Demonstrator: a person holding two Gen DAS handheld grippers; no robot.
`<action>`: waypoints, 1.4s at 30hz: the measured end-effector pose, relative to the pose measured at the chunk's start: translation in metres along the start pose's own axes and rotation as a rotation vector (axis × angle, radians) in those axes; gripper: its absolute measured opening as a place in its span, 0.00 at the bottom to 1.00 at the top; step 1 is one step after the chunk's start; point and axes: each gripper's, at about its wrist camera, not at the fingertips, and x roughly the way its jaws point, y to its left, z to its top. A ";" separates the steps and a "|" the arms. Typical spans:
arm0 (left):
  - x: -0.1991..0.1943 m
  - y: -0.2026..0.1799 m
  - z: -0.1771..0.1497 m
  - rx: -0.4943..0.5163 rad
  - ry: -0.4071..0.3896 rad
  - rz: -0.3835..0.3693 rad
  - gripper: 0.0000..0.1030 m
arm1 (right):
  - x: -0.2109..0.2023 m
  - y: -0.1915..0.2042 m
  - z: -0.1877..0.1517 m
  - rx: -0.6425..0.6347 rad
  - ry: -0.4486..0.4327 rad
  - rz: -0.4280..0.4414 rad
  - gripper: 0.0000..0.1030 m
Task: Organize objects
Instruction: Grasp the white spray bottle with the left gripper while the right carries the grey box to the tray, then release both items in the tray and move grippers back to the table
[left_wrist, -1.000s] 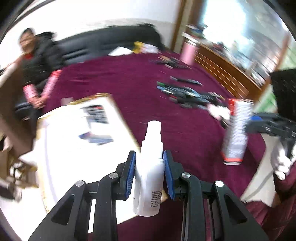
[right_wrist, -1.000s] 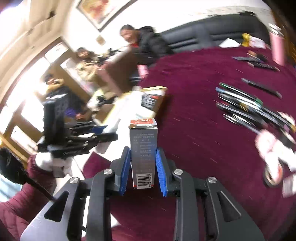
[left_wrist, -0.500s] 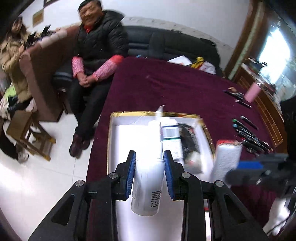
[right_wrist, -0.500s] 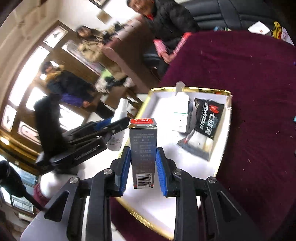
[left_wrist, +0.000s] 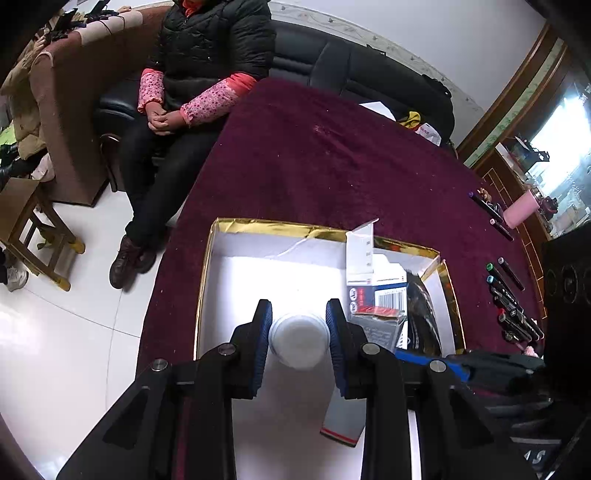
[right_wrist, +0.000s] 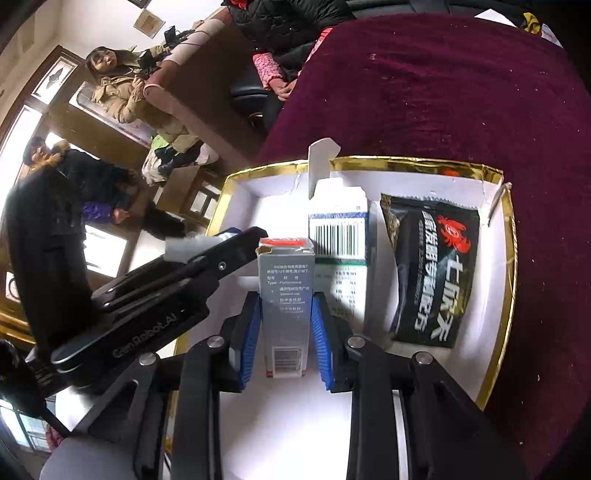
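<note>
My left gripper (left_wrist: 298, 341) is shut on a white spray bottle (left_wrist: 298, 343), seen end-on, hanging over the white floor of a gold-rimmed box (left_wrist: 266, 226). My right gripper (right_wrist: 286, 339) is shut on a tall grey carton with a red top (right_wrist: 286, 291), held upright over the same gold-rimmed box (right_wrist: 508, 258). In the right wrist view the left gripper (right_wrist: 229, 245) reaches in from the left, close beside the carton. A white carton with a barcode (right_wrist: 338, 236) and a black snack packet (right_wrist: 432, 269) lie inside the box.
The box sits on a dark red tablecloth (left_wrist: 332, 166). Several marker pens (left_wrist: 509, 295) lie on the cloth to the right, near a pink cup (left_wrist: 521, 212). A seated person (left_wrist: 184, 92) is at the table's far left edge, others (right_wrist: 118, 85) further back.
Both grippers swung from the pen side of the table to the box and sank over it, each keeping its object. The bottle now points away from the camera.
</note>
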 end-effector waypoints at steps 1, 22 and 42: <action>0.000 0.000 0.001 -0.006 0.001 0.001 0.25 | -0.001 0.002 0.000 -0.002 -0.009 -0.008 0.26; -0.039 -0.017 0.020 -0.026 -0.154 -0.043 0.37 | -0.046 -0.009 0.010 0.044 -0.187 -0.021 0.42; -0.013 -0.084 -0.109 0.070 -0.082 -0.052 0.60 | -0.200 -0.123 -0.096 0.198 -0.388 0.094 0.54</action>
